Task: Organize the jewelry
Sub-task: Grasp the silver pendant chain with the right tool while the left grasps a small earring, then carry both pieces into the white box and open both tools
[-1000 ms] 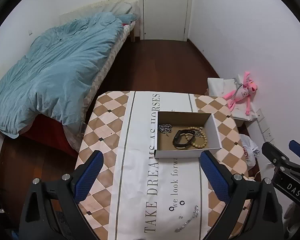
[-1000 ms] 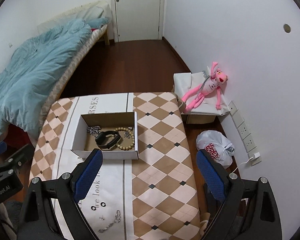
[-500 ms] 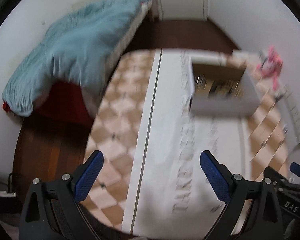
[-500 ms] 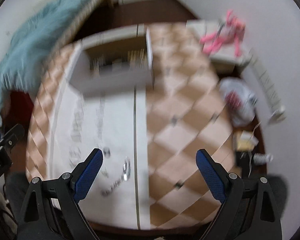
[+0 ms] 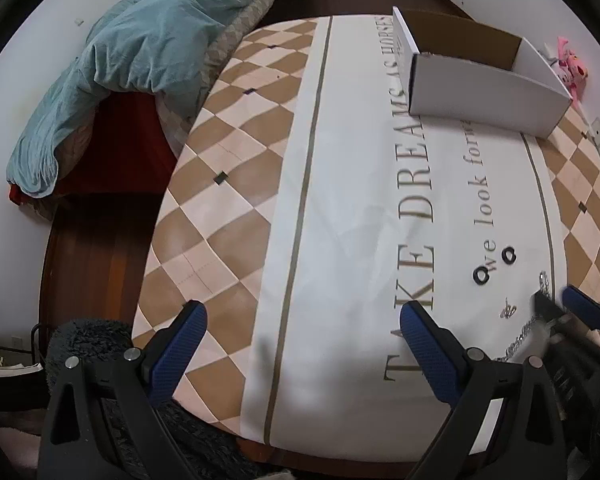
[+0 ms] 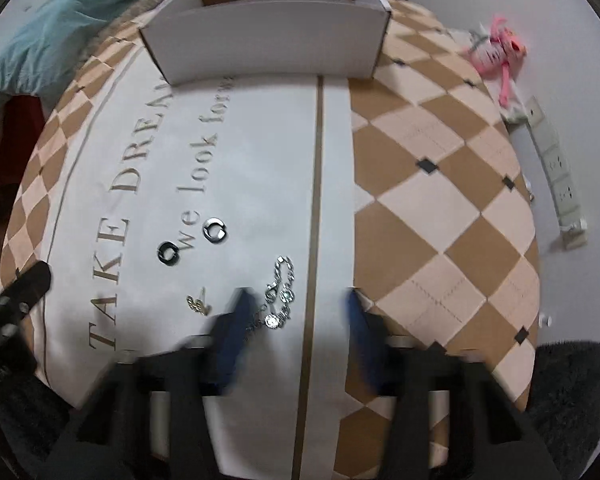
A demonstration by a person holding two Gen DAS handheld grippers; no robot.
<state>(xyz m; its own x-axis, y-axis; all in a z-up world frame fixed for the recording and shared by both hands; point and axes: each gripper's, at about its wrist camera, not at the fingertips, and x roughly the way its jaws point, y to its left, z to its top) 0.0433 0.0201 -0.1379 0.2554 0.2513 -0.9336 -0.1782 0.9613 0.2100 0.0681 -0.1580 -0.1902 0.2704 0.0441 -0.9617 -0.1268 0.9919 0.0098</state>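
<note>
I have both grippers pointing steeply down at the desk (image 5: 228,208), which wears a checkered cloth with a white lettered strip in the middle.

The left gripper (image 5: 304,344) hangs over the near edge of the desk. Its two blue fingers stand far apart and only bare cloth is between them.

The right gripper (image 6: 296,320) is over the near part of the white strip. Its blue fingers are smeared by motion. The jaws have just been closing, but in the picture they still stand apart. The silver chain (image 6: 280,292) lies on the cloth with its near end just beside the left finger, partly inside the gap. I cannot see that either pad presses on it.

Left of the chain lies a small gold piece (image 6: 196,304). Farther away lie a black ring (image 6: 168,252) and a second ring (image 6: 215,229), near each other and apart from the chain.

The white box (image 6: 268,40) stands at the far side of the desk. From here its inside is hidden.

Left of the desk is a bed with a blue blanket (image 5: 140,60). A pink plush toy (image 6: 496,52) is at the far right.
</note>
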